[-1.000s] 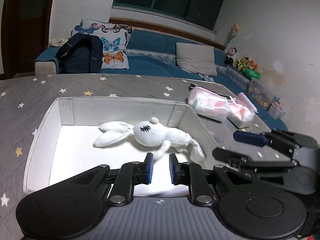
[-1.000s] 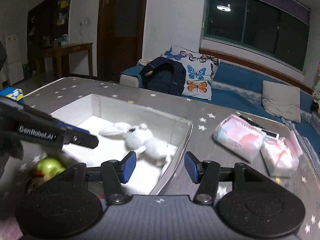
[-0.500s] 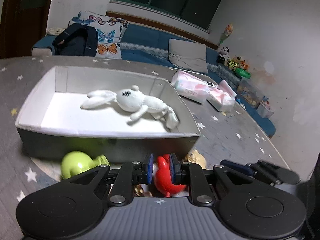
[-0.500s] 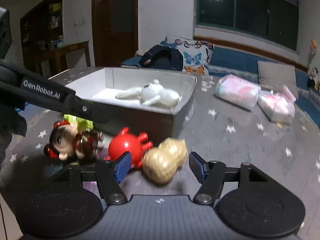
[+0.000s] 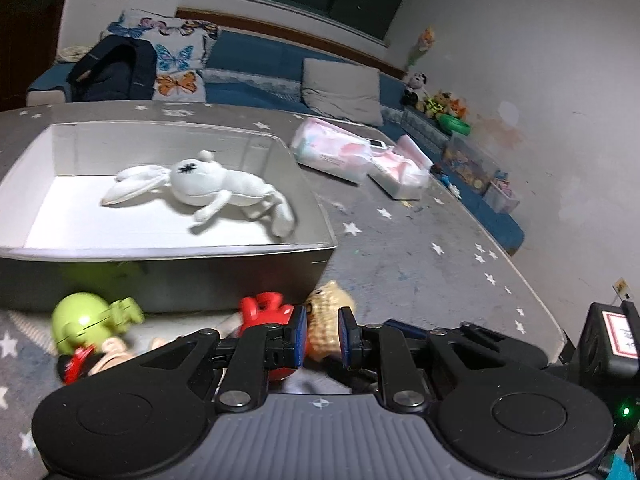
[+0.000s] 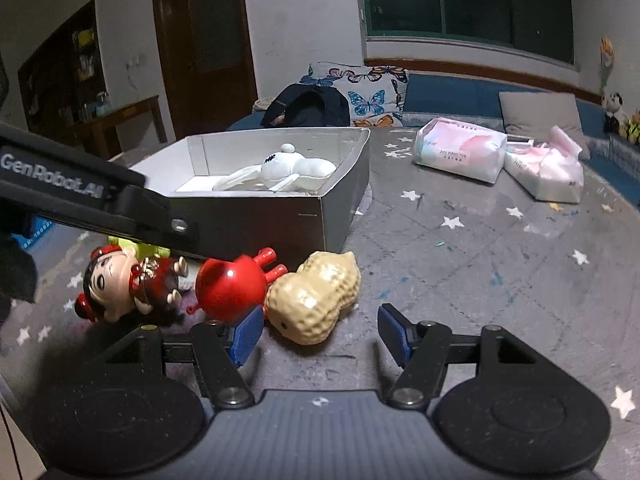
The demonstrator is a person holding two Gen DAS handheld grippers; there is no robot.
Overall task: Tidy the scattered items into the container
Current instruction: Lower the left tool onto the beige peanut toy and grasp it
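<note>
A white-lined box (image 5: 168,260) (image 6: 256,216) holds a white plush rabbit (image 5: 200,186) (image 6: 296,168). In front of it on the star-patterned table lie a tan peanut toy (image 6: 314,296) (image 5: 330,308), a red round toy (image 6: 232,284) (image 5: 264,308), a doll in a red dress (image 6: 128,284) and a green toy (image 5: 86,320). My left gripper (image 5: 323,334) hovers above these toys with its jaws nearly closed and nothing held; the peanut shows through the narrow gap. My right gripper (image 6: 320,334) is open, low on the table just short of the peanut.
Two pink tissue packs (image 6: 460,152) (image 6: 544,172) lie at the table's back right. A blue sofa (image 5: 256,80) with cushions and a dark backpack (image 6: 308,110) stands behind the table. The left gripper's arm (image 6: 92,204) crosses the right wrist view at left.
Both grippers pulled back from over the box and came down in front of it. The toys on the table came into view. The right gripper now sits close behind the peanut.
</note>
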